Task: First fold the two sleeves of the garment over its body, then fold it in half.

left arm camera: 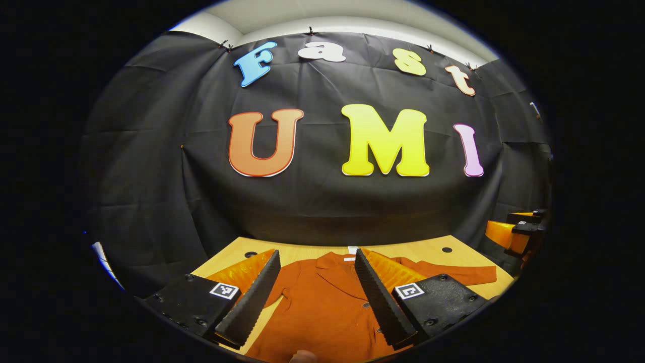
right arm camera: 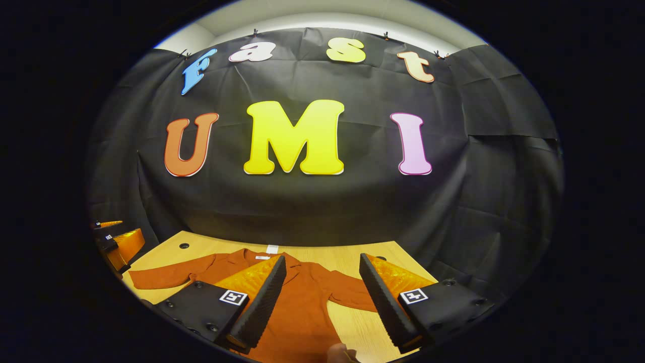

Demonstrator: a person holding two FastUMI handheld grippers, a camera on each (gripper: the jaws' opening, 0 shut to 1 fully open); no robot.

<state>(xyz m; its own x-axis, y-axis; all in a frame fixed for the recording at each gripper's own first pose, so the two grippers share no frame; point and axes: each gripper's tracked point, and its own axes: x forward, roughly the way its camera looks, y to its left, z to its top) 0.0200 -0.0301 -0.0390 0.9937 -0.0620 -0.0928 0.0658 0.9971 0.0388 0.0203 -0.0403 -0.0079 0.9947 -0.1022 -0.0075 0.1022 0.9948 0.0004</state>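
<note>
Nearest you in the left gripper view, your left gripper (left arm camera: 315,290) hangs with its fingers (left arm camera: 252,297) spread wide apart, gripping nothing — the rust-orange garment (left arm camera: 322,307) shows through the gap. The garment lies flat on the wooden table (left arm camera: 403,248), collar (left arm camera: 336,264) toward the black cloth wall (left arm camera: 151,176), buttons running down the front. One sleeve (left arm camera: 453,273) stretches out flat to the right of that view and ends short of the table edge, with bare wood beyond the cuff. The other gripper sits at the far right rim of that view, off past the table's corner.

In the right gripper view, your right gripper (right arm camera: 322,295) is also parted wide and holds nothing. Between its fingers you see the garment's body (right arm camera: 302,312) on the left and bare table (right arm camera: 360,327) on the right. The near sleeve (right arm camera: 352,295) lies just ahead of the right finger. The far sleeve (right arm camera: 161,277) runs out toward the table's left edge. A strip of open wood lies between the collar and the wall. Both sleeves are unfolded.
</note>
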